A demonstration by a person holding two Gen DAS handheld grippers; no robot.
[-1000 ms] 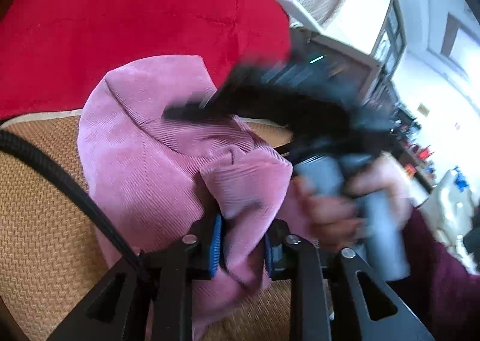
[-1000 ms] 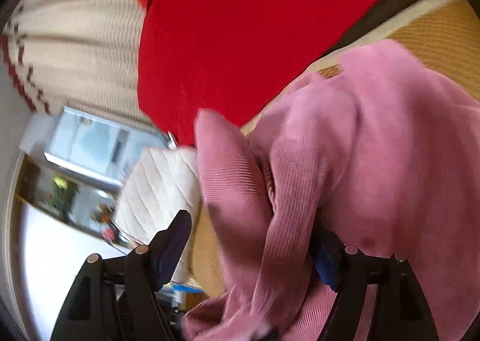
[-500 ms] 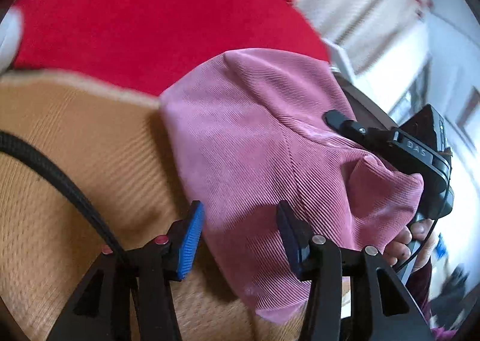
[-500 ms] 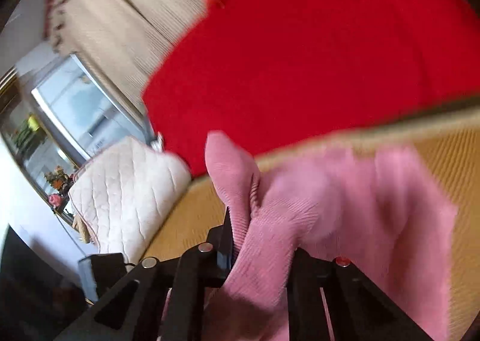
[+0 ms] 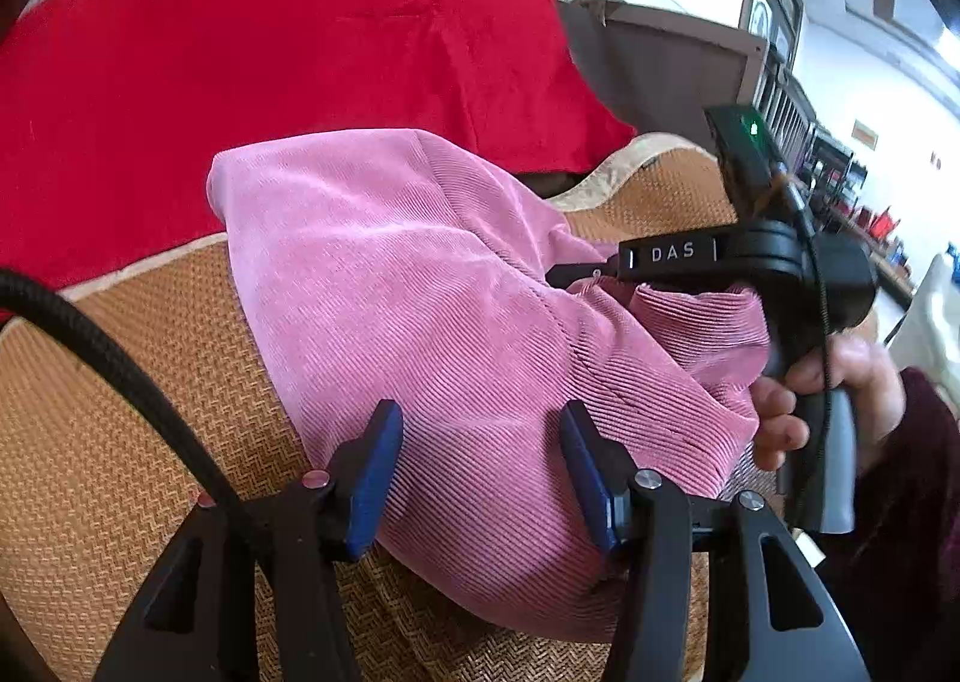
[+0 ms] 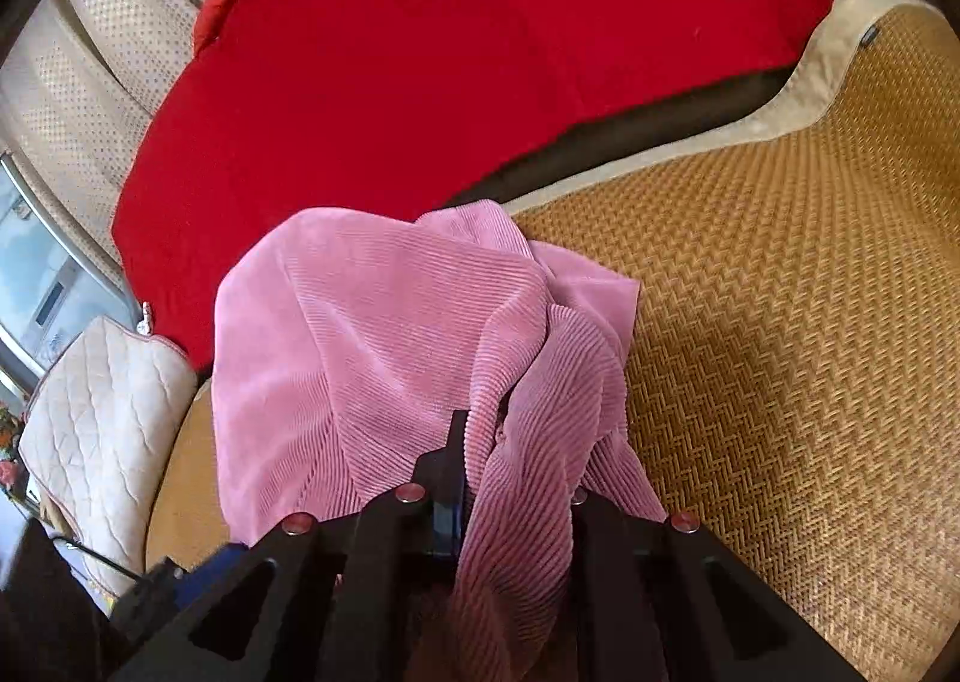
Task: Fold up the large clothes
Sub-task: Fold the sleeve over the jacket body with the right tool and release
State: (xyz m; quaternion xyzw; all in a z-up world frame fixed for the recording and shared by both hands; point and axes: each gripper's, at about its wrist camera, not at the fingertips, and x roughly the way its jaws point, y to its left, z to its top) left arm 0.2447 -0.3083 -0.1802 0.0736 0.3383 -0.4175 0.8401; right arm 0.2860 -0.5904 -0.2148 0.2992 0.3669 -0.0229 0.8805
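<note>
Pink corduroy garment (image 5: 456, 334) lies bunched on the woven tan mat (image 5: 108, 442), its far end up against the mat's pale back border where the red cloth (image 5: 270, 58) begins. Its long axis runs from that back edge toward the near edge, slanting to the right in the left wrist view.

Left gripper (image 5: 474, 478) hangs just above the near part of the garment with its jaws opening; the fabric shows between the blue pads (image 5: 372, 472) but they do not press on it. Right gripper (image 6: 510, 478) is clamped tight on a gathered fold at the garment's right-hand end, the ribbed cloth bulging out over its fingers. In the left wrist view that same tool sits at the far right, held by the person's hand (image 5: 840, 394).

Since the right side already has its hold, the next move likely turns on the left: the free near edge lies directly below and slightly ahead of its jaws, so a short drop should reach it.
</note>
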